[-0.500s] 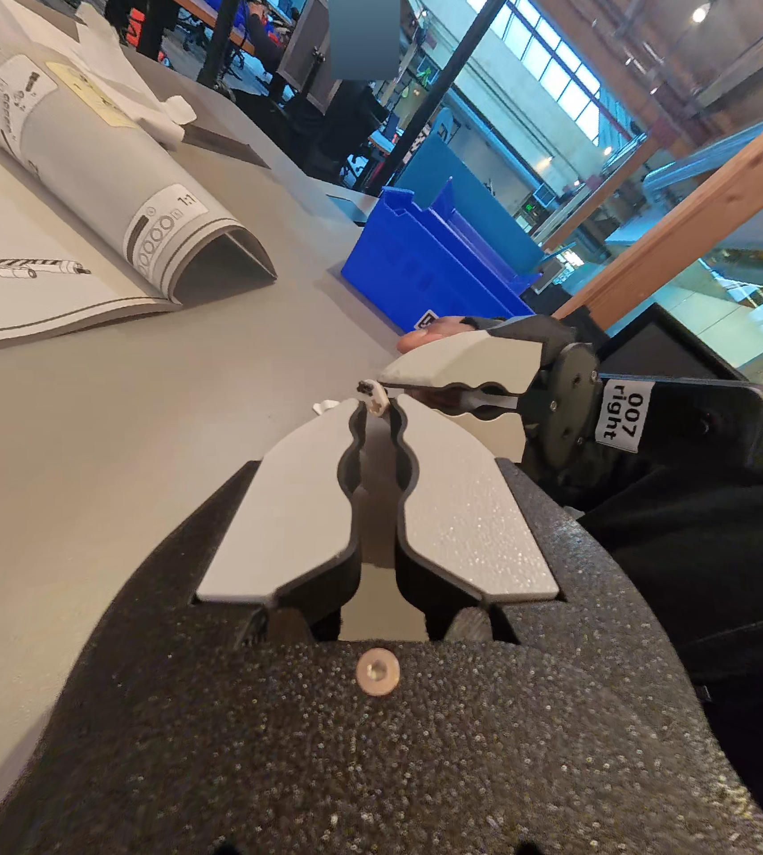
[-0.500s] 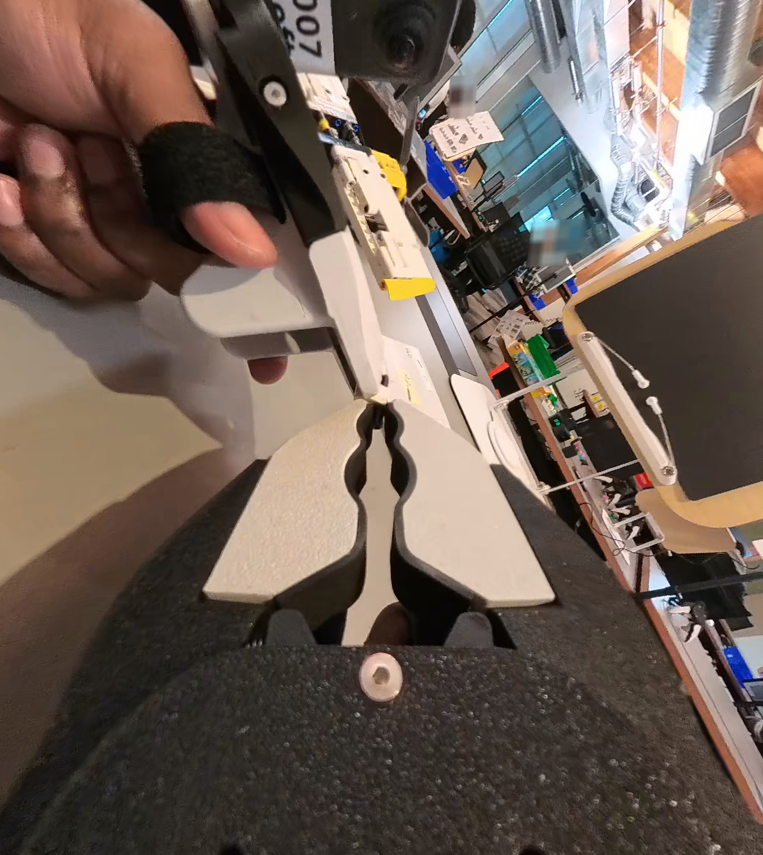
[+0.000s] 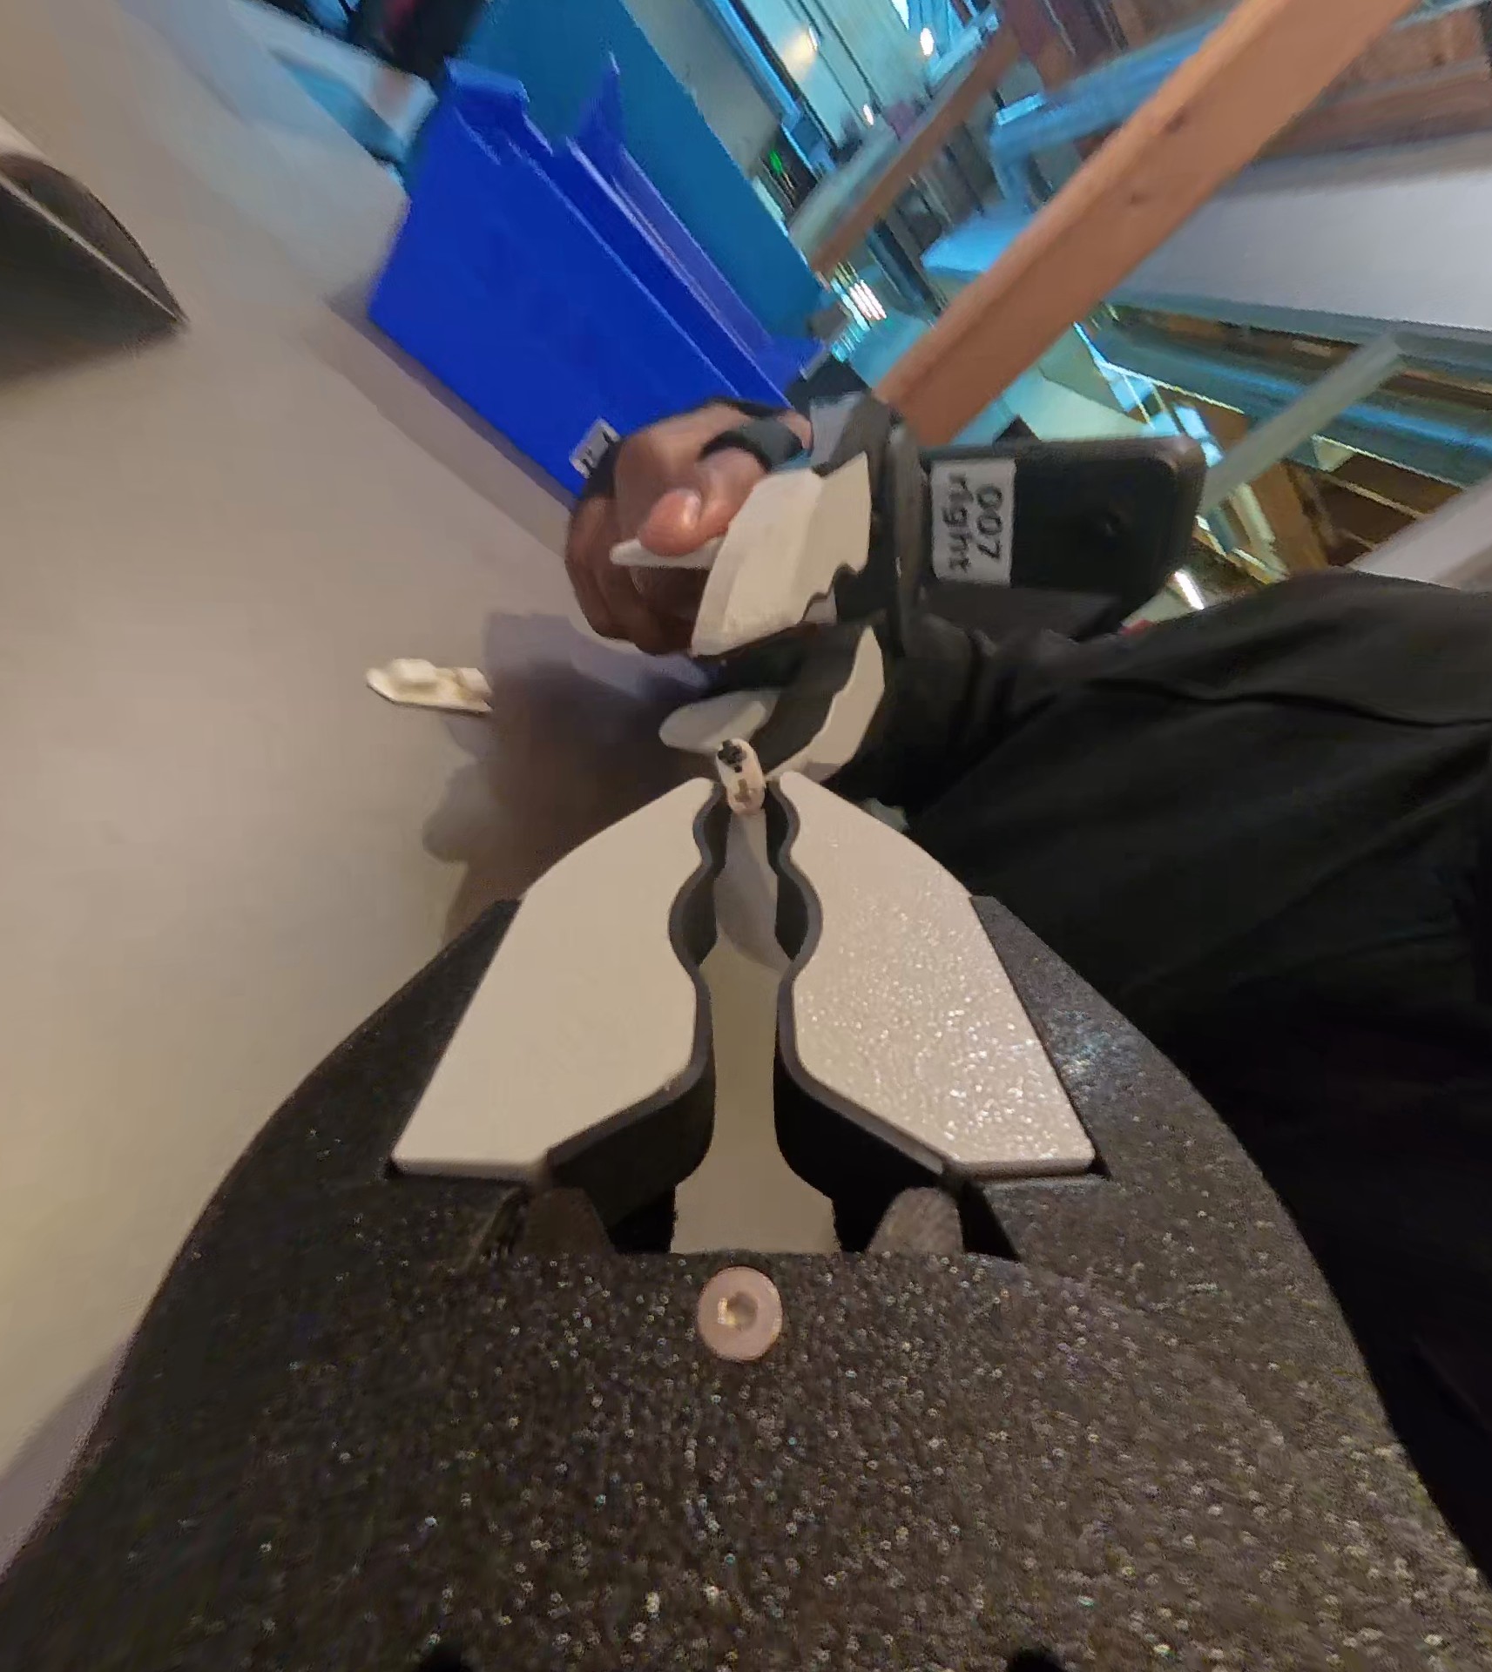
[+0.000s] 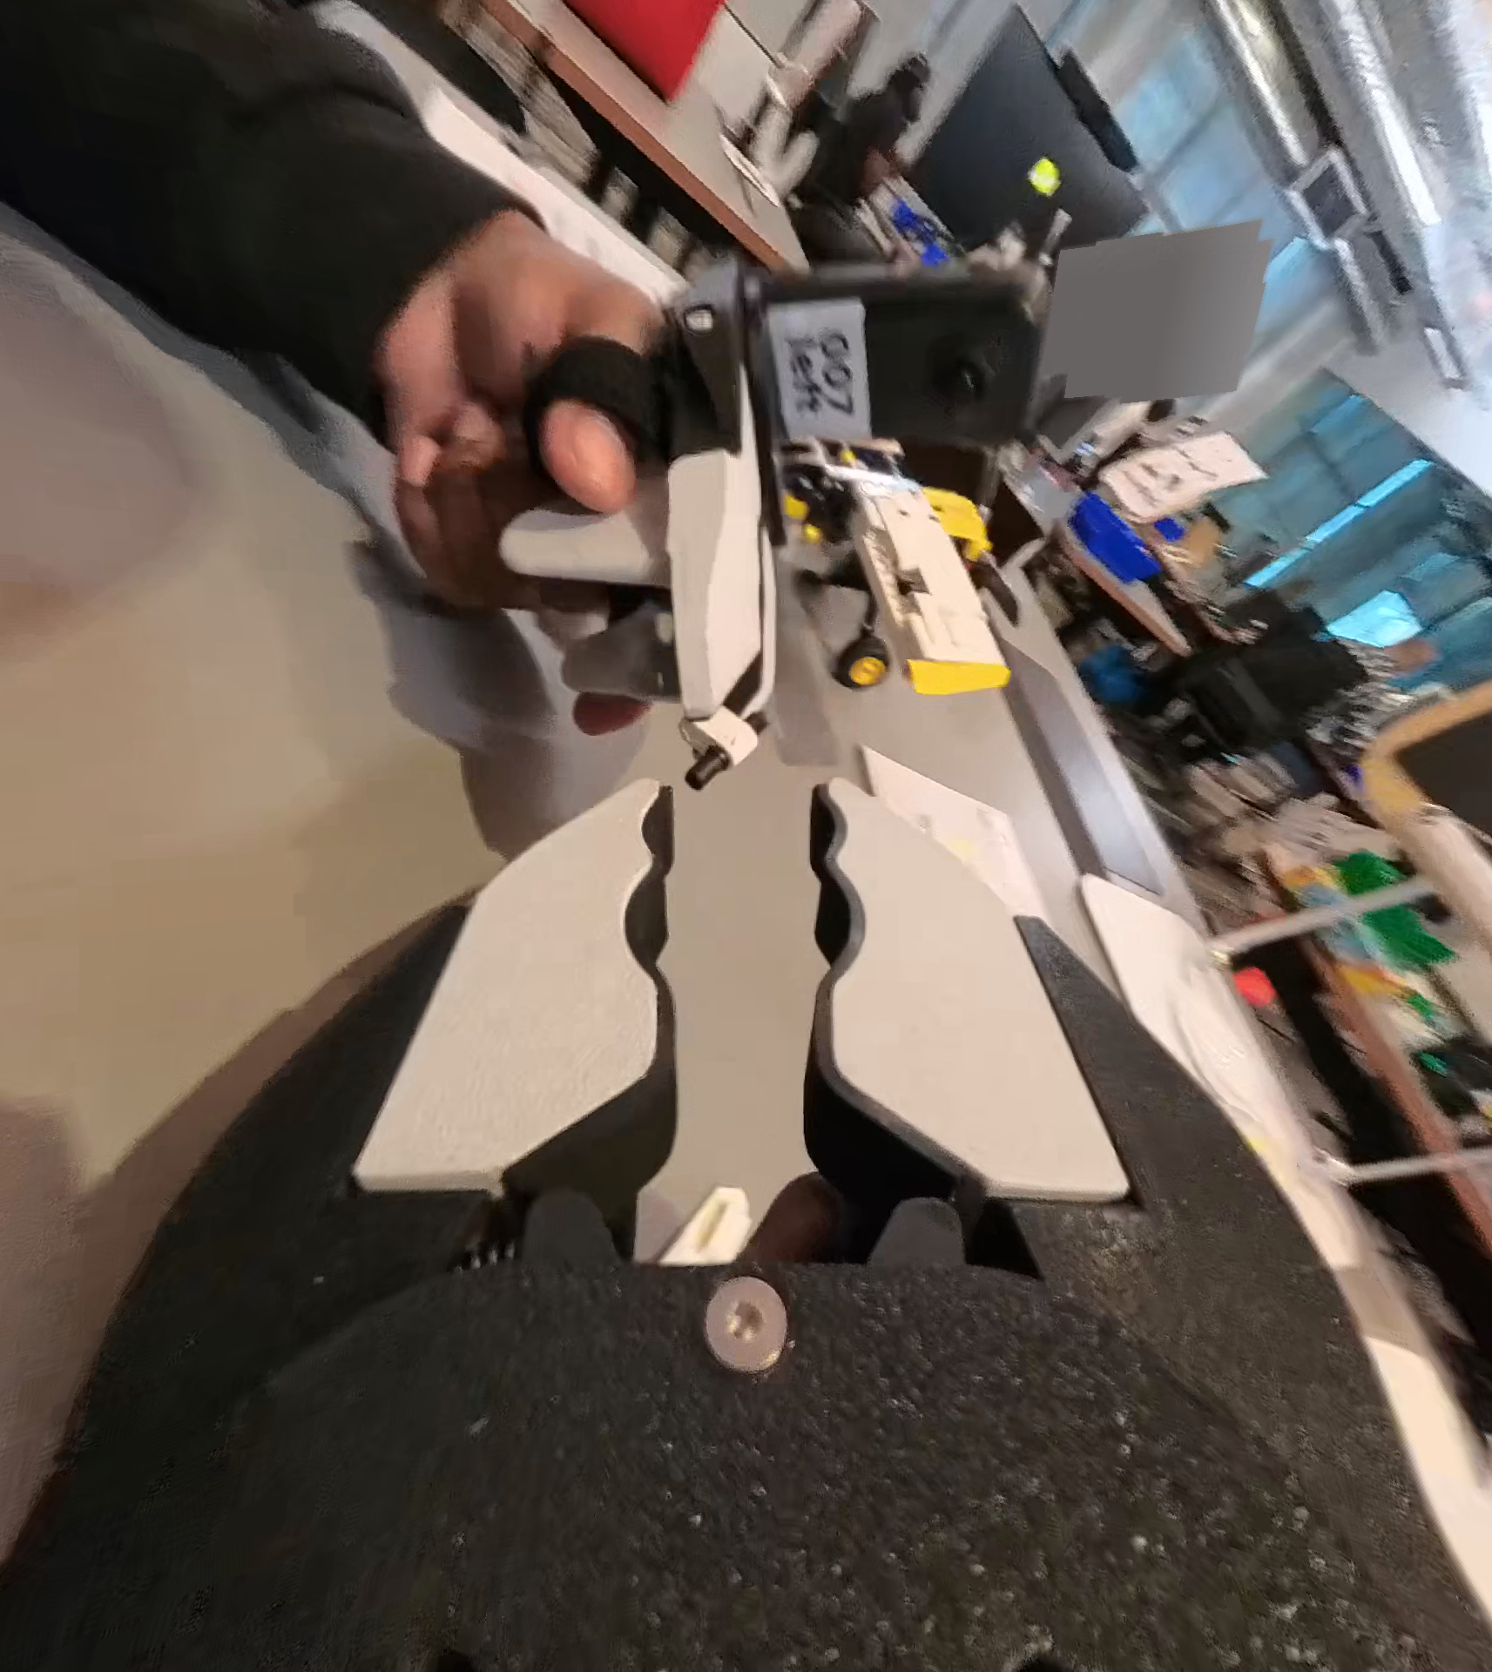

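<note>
White connector piece (image 3: 740, 785) with a black pin at its end sits pinched at the very tips of the left gripper (image 3: 744, 796), whose fingers are drawn almost together and press on it from both sides; in the right wrist view the same piece (image 4: 722, 740) juts out from those tips, black pin foremost. The right gripper (image 4: 737, 796) is spread wide with only grey table (image 4: 136, 814) showing between its fingers, its tips just short of the held piece and not touching it (the pin points toward its left finger). A hand (image 4: 498, 452) in a black sleeve grips each tool. On the table near the left gripper lies a small flat white part (image 3: 430, 680), with a blue bin (image 3: 561, 308) farther back. Beyond the left gripper in the right wrist view stands a white and yellow brick-built model (image 4: 914, 561) on black wheels.
</note>
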Demonstrator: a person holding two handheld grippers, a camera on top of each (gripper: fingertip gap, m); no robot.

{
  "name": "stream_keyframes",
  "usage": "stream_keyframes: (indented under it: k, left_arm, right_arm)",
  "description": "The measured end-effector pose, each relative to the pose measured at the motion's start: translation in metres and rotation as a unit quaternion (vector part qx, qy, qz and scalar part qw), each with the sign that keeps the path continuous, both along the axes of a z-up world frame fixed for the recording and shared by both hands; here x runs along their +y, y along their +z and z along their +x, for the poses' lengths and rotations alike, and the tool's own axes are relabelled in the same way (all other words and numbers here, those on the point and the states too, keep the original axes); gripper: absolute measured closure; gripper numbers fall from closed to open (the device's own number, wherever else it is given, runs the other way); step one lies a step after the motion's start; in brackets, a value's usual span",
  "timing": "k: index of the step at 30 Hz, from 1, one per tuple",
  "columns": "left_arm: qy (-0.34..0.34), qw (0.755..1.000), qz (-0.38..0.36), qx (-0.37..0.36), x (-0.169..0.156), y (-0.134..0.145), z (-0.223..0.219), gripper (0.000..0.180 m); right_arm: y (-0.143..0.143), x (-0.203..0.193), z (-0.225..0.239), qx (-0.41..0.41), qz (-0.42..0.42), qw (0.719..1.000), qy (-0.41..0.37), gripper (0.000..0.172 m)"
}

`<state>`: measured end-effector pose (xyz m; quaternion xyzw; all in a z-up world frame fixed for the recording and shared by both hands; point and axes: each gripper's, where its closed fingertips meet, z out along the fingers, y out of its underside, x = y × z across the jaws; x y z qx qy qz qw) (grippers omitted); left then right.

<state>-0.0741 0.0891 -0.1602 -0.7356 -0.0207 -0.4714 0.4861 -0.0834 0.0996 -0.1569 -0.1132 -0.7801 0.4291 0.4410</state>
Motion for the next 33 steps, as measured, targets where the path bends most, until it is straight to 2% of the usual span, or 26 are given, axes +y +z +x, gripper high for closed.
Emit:
stream_keyframes:
  k: [4, 10, 14, 24, 33]
  left_arm:
    - [-0.068, 0.997, -0.038, -0.018, -0.008, -0.008, 0.014, 0.173]
    - [-0.114, 0.992, -0.052, -0.016, -0.01, -0.012, 0.03, 0.173]
    - [-0.123, 0.991, -0.06, -0.015, -0.009, -0.015, 0.031, 0.173]
    - [-0.113, 0.991, -0.075, -0.012, -0.004, -0.023, 0.031, 0.173]
    - [-0.094, 0.992, -0.084, 0.009, -0.003, -0.028, 0.024, 0.173]
  right_arm:
    - [-0.003, -0.009, 0.018, -0.035, -0.03, 0.997, 0.064, 0.144]
    - [-0.015, -0.017, 0.032, -0.055, -0.017, 0.993, 0.104, 0.146]
    - [-0.018, -0.019, 0.035, -0.053, -0.01, 0.992, 0.11, 0.153]
    - [-0.024, -0.018, 0.029, -0.041, -0.006, 0.996, 0.084, 0.157]
    - [-0.038, -0.012, 0.029, -0.075, 0.01, 0.995, 0.06, 0.162]
